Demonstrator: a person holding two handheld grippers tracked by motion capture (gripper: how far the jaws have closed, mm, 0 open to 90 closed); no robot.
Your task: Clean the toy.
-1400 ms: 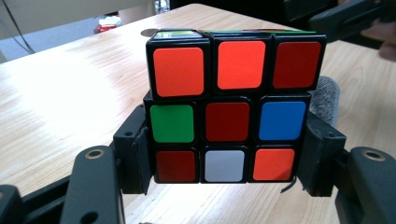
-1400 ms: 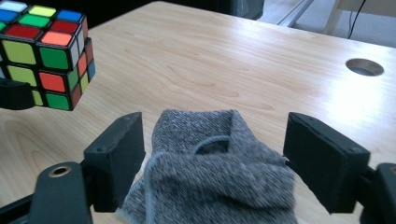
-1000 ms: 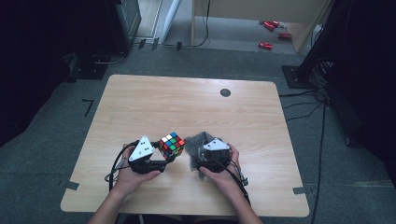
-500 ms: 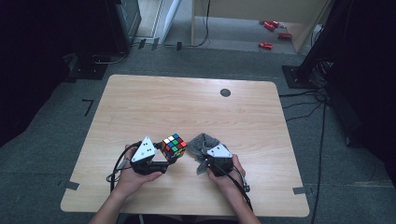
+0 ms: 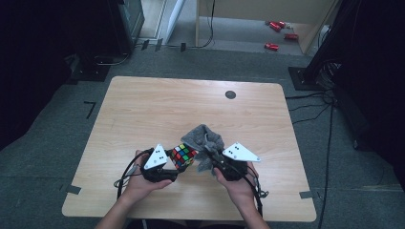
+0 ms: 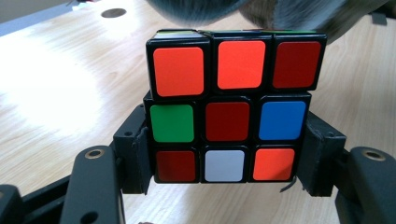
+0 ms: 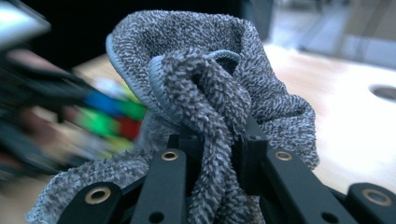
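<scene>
Cube and cloth held over the table

The left tool [image 6: 224, 186] pinches the puzzle cube [image 6: 231, 109] by its sides; the right tool [image 7: 217, 154] has just closed on a grey cloth [image 7: 205, 88], apparently lifted beside the cube above the table [image 5: 157, 109].

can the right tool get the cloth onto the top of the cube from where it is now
Probably yes. The right tool is shut on the grey cloth, right beside the cube, which the left tool clamps by its sides. The cube's top is uncovered, and nothing lies between them.

lab/studio | dark curtains, carpet [image 5: 71, 119], cables [image 5: 310, 102], taped table [image 5: 157, 105]
</scene>
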